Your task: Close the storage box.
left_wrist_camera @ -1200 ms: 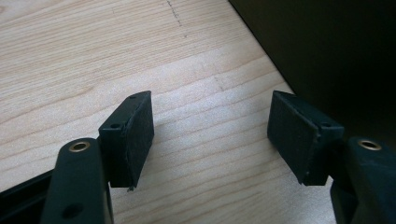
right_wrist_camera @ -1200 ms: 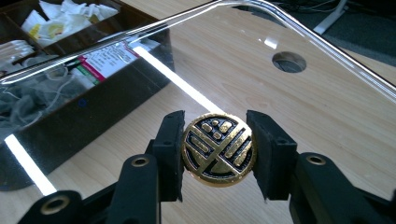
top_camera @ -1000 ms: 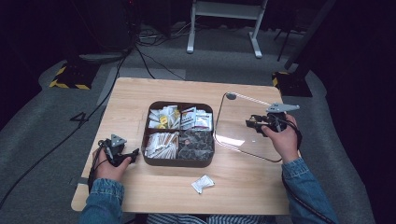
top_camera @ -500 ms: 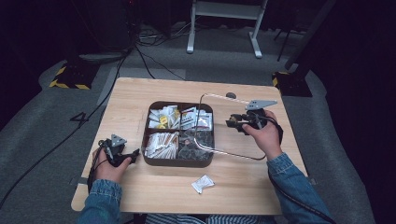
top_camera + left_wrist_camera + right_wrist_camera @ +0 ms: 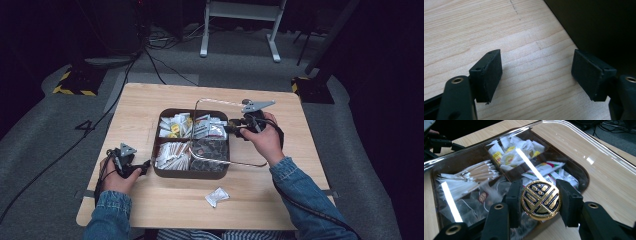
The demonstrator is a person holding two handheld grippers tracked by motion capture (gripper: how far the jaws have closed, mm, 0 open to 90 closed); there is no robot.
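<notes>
— So, how many things are on the table (image 5: 150, 210)?
— One brown tray (image 5: 192, 173) with four compartments, one loose packet (image 5: 217, 196) near us.
— And the grippers?
— The right gripper (image 5: 540, 200) clamps the clear lid (image 5: 220, 107) by its gold knob (image 5: 541, 200), partly over the tray's right side. The left gripper (image 5: 536, 72), just widening, holds nothing beside the tray's left wall.

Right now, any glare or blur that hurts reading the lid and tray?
Right gripper view: bright streaks of glare on the clear lid veil parts of the tray; gold knob sharp. High view: lid nearly invisible, surroundings dark. Left gripper view: fingers sharp, table softer behind.
</notes>
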